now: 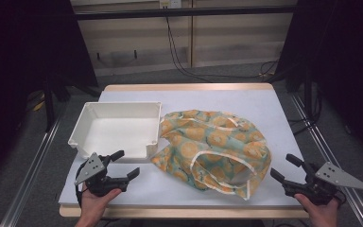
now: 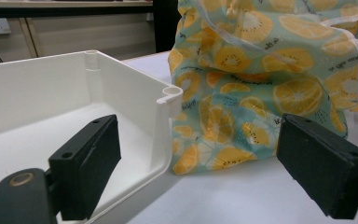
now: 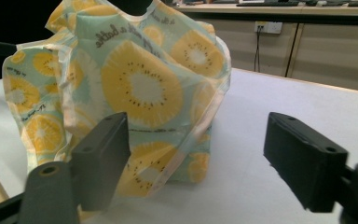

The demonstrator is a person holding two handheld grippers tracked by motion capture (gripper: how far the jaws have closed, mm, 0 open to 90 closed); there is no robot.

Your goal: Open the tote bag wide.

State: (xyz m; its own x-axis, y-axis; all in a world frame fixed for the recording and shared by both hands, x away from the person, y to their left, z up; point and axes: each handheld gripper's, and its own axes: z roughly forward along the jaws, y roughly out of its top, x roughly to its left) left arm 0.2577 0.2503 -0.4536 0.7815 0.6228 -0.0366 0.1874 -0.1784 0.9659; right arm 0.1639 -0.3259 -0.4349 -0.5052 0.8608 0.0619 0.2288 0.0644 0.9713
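Citrus-print cloth (image 1: 212,149) beside white tray (image 1: 118,126); claws apart.

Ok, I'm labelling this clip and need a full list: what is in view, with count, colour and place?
Cloth: one, teal with an orange citrus print and pale trim, crumpled at the middle of the table, against the bin's right side.
Bin: one, white, open-topped, on the left of the table.
Table: one, pale top with a wooden edge.
Cables: dark, on the floor beyond the table.
Wall socket: one, white, on the far wall.
Left gripper: one, black, jaws open, near the bin's front corner.
Right gripper: one, black, jaws open, by the cloth's right edge.
Hands: two, at the near edge.
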